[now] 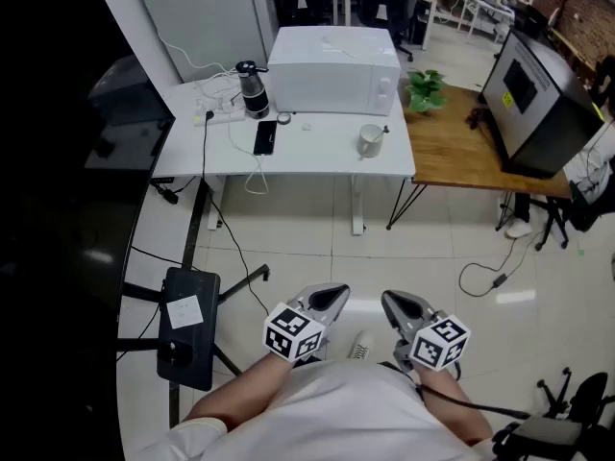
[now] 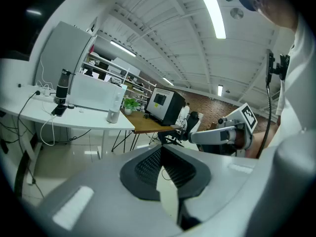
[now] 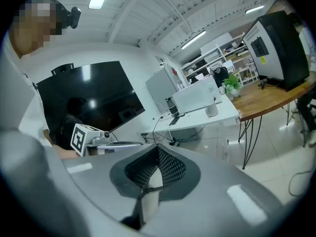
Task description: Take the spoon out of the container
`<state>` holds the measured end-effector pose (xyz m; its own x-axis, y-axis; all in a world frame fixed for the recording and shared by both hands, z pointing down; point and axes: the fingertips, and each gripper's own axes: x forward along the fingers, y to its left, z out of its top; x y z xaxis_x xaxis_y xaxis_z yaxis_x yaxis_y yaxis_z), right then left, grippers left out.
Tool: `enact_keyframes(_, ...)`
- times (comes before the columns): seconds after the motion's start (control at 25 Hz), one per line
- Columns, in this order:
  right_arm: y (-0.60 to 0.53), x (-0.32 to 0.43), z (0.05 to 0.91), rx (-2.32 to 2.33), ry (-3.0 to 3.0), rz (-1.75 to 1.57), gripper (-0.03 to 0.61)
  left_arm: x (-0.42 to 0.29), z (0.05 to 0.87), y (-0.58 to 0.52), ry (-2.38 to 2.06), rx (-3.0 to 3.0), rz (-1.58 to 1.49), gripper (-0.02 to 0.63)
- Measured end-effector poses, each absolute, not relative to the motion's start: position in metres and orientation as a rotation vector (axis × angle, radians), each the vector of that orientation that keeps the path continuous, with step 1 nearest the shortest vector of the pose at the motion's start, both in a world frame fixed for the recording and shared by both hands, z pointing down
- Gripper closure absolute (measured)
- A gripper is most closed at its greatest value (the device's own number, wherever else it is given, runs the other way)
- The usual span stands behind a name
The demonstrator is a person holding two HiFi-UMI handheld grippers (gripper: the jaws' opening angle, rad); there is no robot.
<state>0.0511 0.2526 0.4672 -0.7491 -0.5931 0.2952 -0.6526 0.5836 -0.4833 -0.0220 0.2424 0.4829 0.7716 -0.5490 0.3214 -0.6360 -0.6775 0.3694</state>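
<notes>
White table [image 1: 288, 157] stands across the tiled floor [image 1: 317, 248], well apart from both tongs. The container is a pale cup [image 1: 369, 140] near the table's right front edge, in front of the microwave [image 1: 332, 70]. Spoon [image 1: 385, 130]: only a thin dark stub shows at the cup's right rim, too small for detail. Left tongs [image 1: 336, 294] and right tongs [image 1: 391, 303] are low, side by side, tips toward the table. Both are clenched, nothing between them. Phone [image 1: 264, 137] and dark jug [image 1: 252, 89] sit left of the cup.
</notes>
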Motion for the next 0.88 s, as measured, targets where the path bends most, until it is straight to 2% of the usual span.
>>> enact_keyframes(0.88,0.200,0.132,0.490,1.013,-2.723,1.031,0.572,0.054,0.485,0.180,-0.981,2.436,0.352,0.611)
